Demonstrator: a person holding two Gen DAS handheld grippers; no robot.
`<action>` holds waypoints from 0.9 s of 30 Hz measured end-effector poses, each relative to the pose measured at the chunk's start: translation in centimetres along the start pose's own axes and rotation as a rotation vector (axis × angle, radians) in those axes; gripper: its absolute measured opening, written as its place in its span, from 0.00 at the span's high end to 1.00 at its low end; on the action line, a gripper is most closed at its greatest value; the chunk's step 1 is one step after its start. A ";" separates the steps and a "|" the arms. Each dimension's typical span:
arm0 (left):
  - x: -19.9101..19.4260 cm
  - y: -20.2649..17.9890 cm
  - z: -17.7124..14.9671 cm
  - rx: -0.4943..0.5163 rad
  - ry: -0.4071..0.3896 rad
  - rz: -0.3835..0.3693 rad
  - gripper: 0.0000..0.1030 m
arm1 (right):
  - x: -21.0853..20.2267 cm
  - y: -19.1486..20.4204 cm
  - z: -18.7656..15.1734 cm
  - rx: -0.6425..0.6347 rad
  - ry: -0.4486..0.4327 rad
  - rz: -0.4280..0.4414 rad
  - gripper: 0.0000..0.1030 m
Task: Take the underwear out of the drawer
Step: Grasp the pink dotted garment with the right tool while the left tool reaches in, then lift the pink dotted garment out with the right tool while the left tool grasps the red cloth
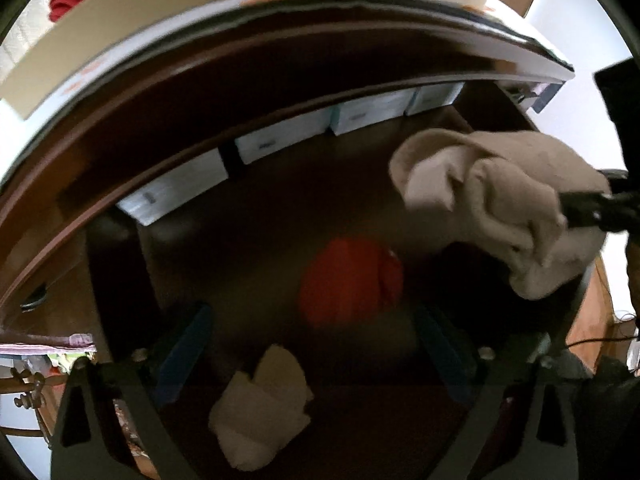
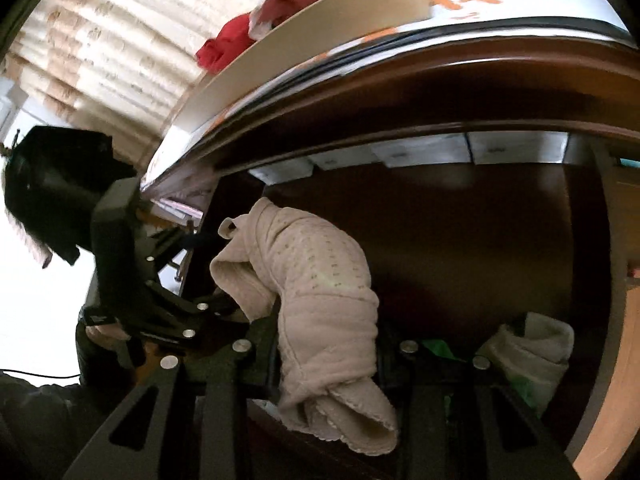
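Right claw (image 2: 320,364) pinching beige underwear (image 2: 320,300), lifted above the drawer (image 1: 280,200) at 3 o'clock in the left view. Best raised clear of the rim without snagging. Left claw (image 1: 316,360) spread, empty, above red piece (image 1: 352,284) at 6 o'clock.

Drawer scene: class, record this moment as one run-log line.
right gripper: shut on beige underwear | left gripper: open over drawer | red garment: inside

A row of boxes (image 1: 280,140) lines the back wall of the drawer (image 1: 260,220). A folded garment (image 1: 352,284) lies mid-floor, another (image 1: 260,404) nearer the front. A third (image 1: 492,200) hangs above the drawer's right side.
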State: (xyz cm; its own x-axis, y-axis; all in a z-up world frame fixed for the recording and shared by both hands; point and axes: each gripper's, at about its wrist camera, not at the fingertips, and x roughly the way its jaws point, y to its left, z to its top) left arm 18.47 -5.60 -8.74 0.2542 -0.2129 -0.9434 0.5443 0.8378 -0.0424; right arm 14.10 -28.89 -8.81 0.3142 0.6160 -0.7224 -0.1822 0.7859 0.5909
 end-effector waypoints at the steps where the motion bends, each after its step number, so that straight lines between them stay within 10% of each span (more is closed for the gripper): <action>1: 0.5 -0.1 0.3 0.000 0.012 0.004 0.10 | 0.2 0.2 0.0 0.003 -0.003 -0.002 0.65; 18: 6.0 -1.4 2.6 0.069 0.131 -0.038 0.24 | -0.3 -1.0 -0.6 0.058 -0.052 -0.028 0.65; 27: 6.0 -2.0 2.4 0.059 0.137 -0.119 0.61 | -0.5 -1.8 -0.8 0.112 -0.081 -0.006 0.65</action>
State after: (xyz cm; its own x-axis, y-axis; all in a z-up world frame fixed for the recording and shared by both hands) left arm 20.88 -9.75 -13.56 0.0765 -0.2353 -0.9689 0.6106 0.7792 -0.1410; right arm 13.47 -30.58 -9.82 0.3902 0.6010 -0.6975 -0.0759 0.7760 0.6262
